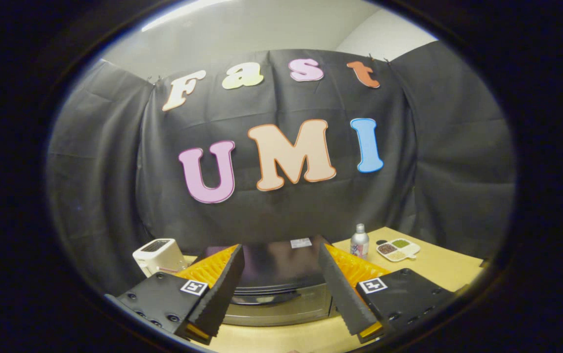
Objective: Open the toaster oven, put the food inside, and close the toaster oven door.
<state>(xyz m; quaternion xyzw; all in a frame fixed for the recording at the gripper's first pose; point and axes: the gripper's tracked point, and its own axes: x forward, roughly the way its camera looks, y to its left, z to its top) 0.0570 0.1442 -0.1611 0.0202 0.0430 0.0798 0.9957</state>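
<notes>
Gripper (281, 264) fingers are held apart, empty, above the oven (276, 287) (door apparently closed). The handle could be missed if descent is misjudged.

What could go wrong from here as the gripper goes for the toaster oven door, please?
The open gripper hovers above the toaster oven, whose door handle is hard to make out, so a grab may miss. The bottle and divided dish stand just beyond the right finger; a wide swing might knock them.

Cloth-walled booth (433, 162), tabletop (438, 267), toaster (158, 255)
</notes>
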